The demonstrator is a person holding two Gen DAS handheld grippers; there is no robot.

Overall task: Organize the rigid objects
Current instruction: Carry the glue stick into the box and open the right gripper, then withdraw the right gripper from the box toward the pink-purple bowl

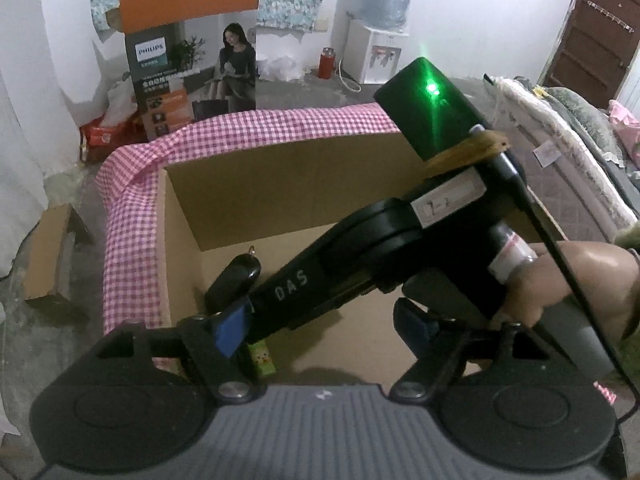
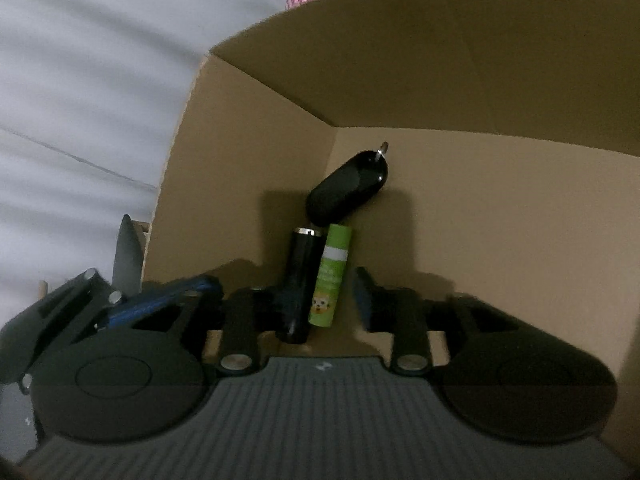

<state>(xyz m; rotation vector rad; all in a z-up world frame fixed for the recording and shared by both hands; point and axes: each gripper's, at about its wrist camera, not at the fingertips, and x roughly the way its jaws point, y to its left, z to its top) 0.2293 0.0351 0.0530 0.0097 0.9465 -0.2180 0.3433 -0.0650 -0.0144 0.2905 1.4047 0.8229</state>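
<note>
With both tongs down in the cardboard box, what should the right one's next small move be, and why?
Probably lift the right tongs straight up and out. Their jaws stand apart, with the black cylinder and green tube lying on the cardboard box floor between them, seemingly unclamped, beside the black key fob.

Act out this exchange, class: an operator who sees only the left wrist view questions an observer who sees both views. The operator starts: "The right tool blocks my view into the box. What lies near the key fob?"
Observer: A black cylinder with a metal end lies just on the near side of the key fob.
Operator: And the green bit I glimpse?
Observer: That is a green tube with a cartoon label, lying side by side with the cylinder.
Operator: Is the right tool gripping either?
Observer: No. The right tool stands open around both and presses on neither.
</note>
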